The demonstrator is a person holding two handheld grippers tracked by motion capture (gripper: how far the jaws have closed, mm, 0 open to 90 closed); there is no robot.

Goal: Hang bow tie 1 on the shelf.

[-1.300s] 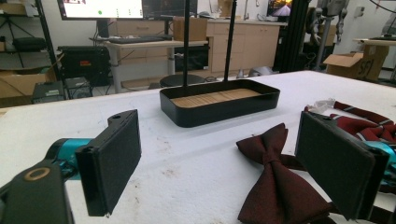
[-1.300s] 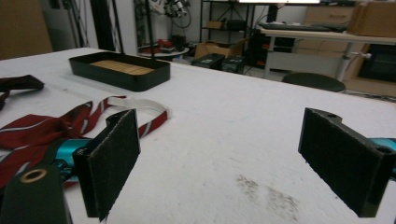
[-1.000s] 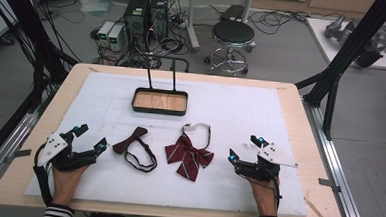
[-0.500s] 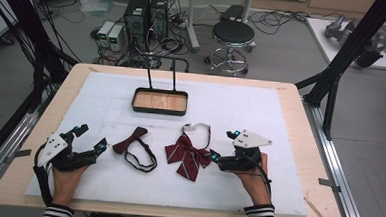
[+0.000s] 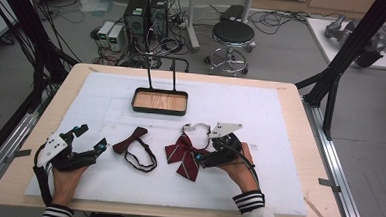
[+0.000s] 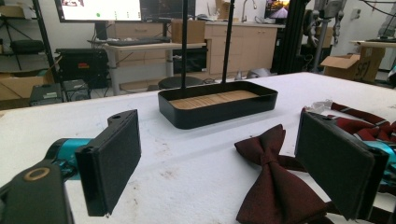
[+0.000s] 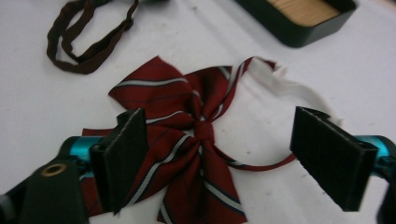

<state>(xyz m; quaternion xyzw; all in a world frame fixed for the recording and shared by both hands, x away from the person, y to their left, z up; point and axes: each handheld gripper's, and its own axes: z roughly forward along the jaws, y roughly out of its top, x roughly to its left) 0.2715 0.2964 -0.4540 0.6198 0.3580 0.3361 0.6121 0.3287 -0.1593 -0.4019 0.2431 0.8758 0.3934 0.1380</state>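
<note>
A red striped bow tie (image 7: 196,140) lay flat on the desk between the right gripper's (image 7: 219,158) spread fingers (image 7: 123,158), its white strap (image 7: 289,88) looping beyond them. A plain dark red bow tie (image 6: 275,186) lay between the left gripper's (image 6: 224,172) fingers (image 6: 112,163).

Two black jaws of the left gripper (image 6: 219,163) are seen spread wide over a white table (image 6: 187,154). A dark red bow tie (image 6: 275,186) lies between them. Beyond it a black tray (image 6: 217,105) with a wooden floor is placed.
</note>
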